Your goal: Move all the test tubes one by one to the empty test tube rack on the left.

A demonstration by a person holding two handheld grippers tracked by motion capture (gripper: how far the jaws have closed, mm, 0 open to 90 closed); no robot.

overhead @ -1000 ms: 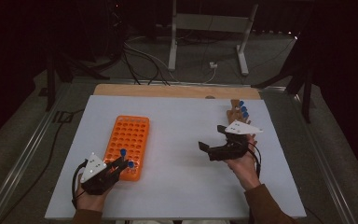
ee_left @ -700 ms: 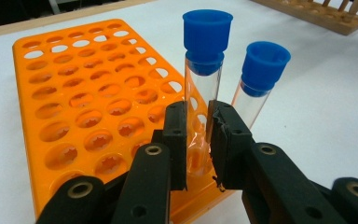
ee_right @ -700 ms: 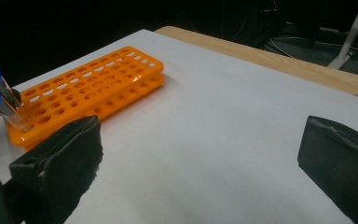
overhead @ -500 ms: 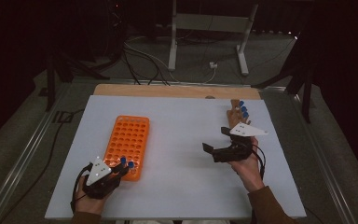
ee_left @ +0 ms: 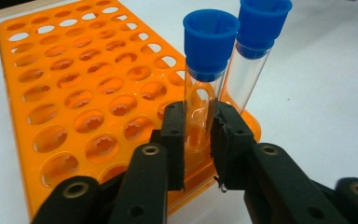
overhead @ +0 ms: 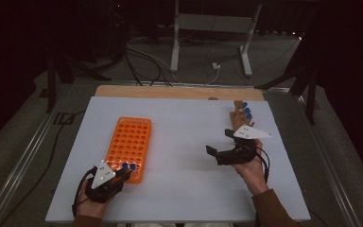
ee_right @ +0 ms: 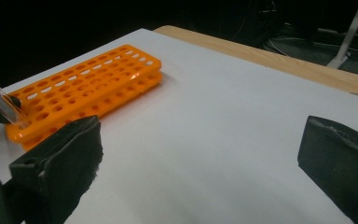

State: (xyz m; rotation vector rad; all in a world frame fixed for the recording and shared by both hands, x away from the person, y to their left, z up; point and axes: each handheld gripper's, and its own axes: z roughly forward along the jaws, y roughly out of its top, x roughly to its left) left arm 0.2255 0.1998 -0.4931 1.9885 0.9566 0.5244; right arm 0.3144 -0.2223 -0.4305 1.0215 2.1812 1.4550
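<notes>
The left gripper (ee_left: 198, 140), its jaws just easing apart, loosely pinches a capped tube (ee_left: 204, 88) at frame centre, standing in the orange rack (ee_left: 74, 107). Pulling away crookedly could tip it into the neighbouring tube (ee_left: 254, 51). The right gripper (ee_right: 200, 149) stands spread, empty.

The high view looked forward and down from above the person's side, taking in the whole table (overhead: 179, 142) from well back. The left gripper view rode close behind its own jaws, facing the rack (ee_left: 74, 107) corner at very near range. The right gripper view looked low across the table (ee_right: 223, 126) toward the rack (ee_right: 88, 88), farther off. All three views shared the rack (overhead: 130, 144).
</notes>
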